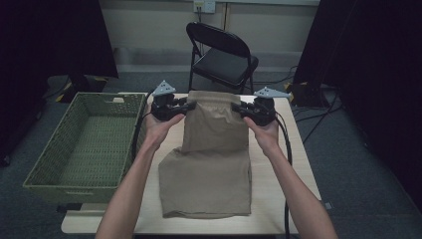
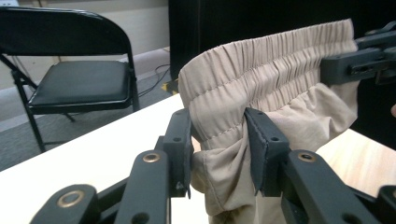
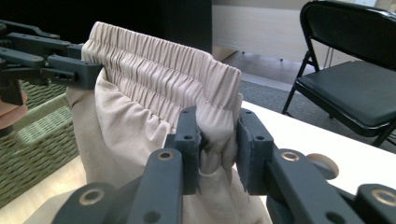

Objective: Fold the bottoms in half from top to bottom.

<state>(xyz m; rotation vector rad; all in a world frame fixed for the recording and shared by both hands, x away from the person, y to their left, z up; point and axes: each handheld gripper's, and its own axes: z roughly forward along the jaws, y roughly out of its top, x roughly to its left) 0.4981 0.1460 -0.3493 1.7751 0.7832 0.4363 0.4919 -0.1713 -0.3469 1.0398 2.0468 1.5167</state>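
Grey carpet and dark curtains surround a pale wooden counter (image 1: 278, 199), with a black folding chair (image 1: 224, 59) standing behind it. From above, a green woven basket (image 1: 84, 144) sits off the counter's left edge, and a pair of beige shorts (image 1: 211, 164) lies with its legs flat on the counter while its waistband end is lifted and held stretched between the two hands. That view does not let the jaws be read.

Along the left hand-held gripper (image 2: 218, 149), the near corner of the elastic waistband sits between the two black jaws, gathered and bunched there, and both pads press against the cloth; the other hand-held gripper holds the far corner at the upper right of this view, and the chair stands to its left.

Along the right hand-held gripper (image 3: 218, 149), the jaws pinch a fold of cloth just under the waistband at its own corner. Here the basket's weave shows low on the left, and a small round tan thing (image 3: 322, 165) lies on the counter behind the right jaw.
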